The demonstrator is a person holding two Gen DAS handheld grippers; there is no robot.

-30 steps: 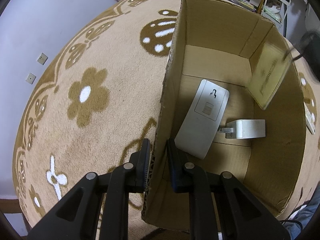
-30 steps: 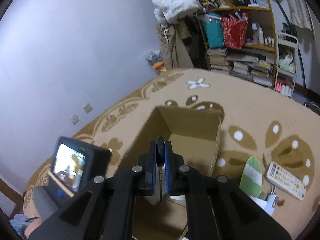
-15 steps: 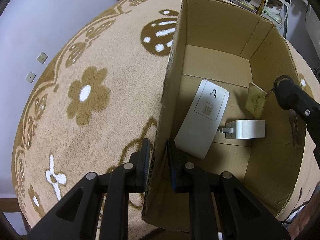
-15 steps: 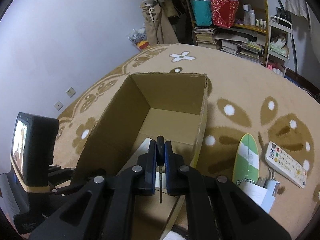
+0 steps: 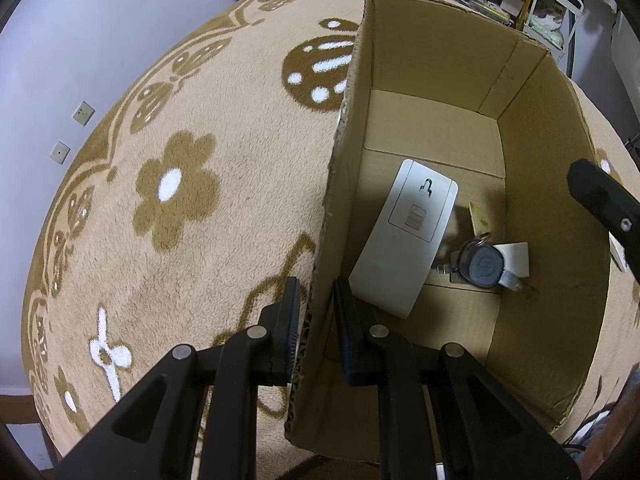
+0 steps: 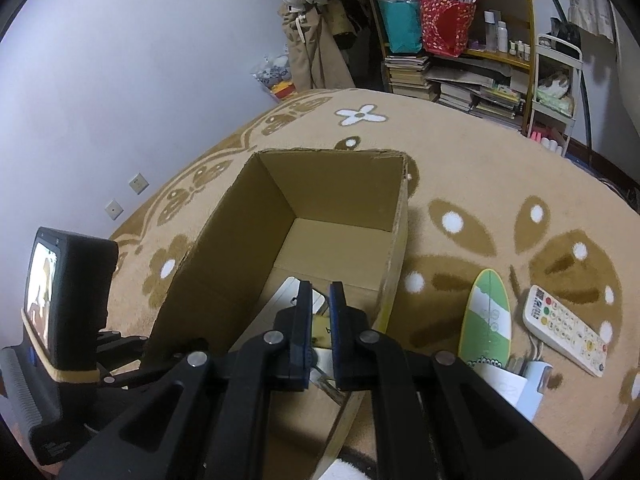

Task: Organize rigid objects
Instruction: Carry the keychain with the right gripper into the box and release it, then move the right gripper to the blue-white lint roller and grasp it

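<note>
Keyring dropped in the box; we withdraw cleanly.
Our left fingers point(image 5: 290, 312) clamp the cardboard box point(image 5: 532, 184) by its left wall. The right fingers point(image 6: 304, 312), nearly closed and empty, should lift straight up, clear of the keyring point(image 5: 482, 266) on the box floor.

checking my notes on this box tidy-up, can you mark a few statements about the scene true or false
1. The left gripper is clamped on the near wall of the brown cardboard box. True.
2. The flat white rectangular device lies on the carpet outside the box. False: it lies inside the box, on its floor.
3. A dark round key fob with a yellowish tag lies on the box floor. True.
4. The white remote control with coloured buttons is already in the box. False: it lies on the beige patterned carpet, beside the green and white oval board.
</note>
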